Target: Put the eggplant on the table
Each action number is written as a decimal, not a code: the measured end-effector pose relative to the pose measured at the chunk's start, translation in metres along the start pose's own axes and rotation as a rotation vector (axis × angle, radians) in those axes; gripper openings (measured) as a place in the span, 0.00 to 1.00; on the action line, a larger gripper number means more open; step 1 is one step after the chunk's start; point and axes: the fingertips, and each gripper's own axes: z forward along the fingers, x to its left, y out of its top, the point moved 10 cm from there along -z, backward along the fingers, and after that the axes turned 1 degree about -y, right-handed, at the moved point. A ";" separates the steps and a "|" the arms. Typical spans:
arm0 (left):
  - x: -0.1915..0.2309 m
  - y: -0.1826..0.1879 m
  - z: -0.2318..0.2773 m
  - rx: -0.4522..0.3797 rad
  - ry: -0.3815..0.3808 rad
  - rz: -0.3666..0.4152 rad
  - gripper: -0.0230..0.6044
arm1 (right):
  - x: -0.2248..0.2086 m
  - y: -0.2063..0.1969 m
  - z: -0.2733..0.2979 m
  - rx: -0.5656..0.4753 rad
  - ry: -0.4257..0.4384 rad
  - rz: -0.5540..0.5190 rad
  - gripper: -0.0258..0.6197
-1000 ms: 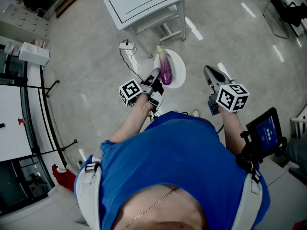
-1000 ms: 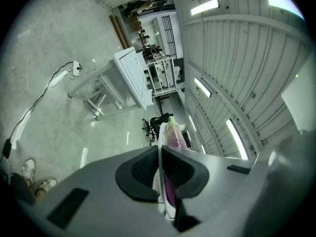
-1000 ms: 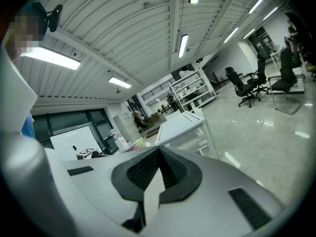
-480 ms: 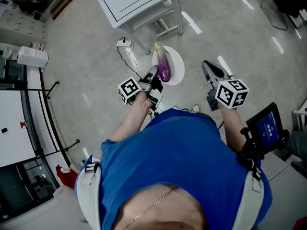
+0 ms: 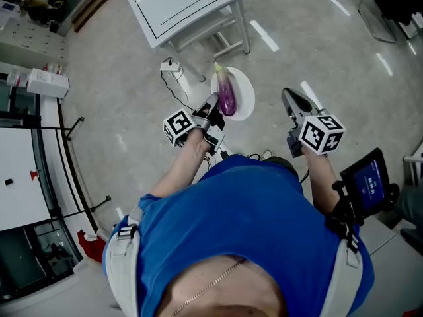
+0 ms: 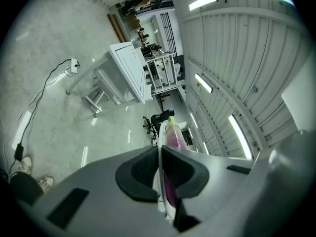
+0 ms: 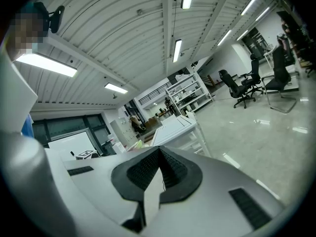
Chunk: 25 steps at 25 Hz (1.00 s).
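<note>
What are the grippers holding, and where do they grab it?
The left gripper pinches the white plate by its rim, eggplant on it. The right gripper holds nothing.

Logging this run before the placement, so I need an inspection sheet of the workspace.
Surface: white table, black outline drawn on top.
Job's things: eggplant lying on a white plate, not on the table.
Clutter: nothing seen.
Grippers: left hand-held gripper shut on the plate's rim; right hand-held gripper shut, empty.
Cables: power strip and cable on the floor beside the table.
Surroundings: shelving, office chairs.
</note>
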 end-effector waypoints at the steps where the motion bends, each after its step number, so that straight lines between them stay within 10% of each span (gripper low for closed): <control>1: -0.002 -0.002 0.004 0.000 -0.002 0.000 0.08 | -0.004 0.003 -0.002 -0.001 -0.002 0.000 0.03; 25: -0.036 0.070 0.209 0.088 -0.066 -0.006 0.08 | -0.117 0.115 0.079 -0.058 -0.116 0.013 0.03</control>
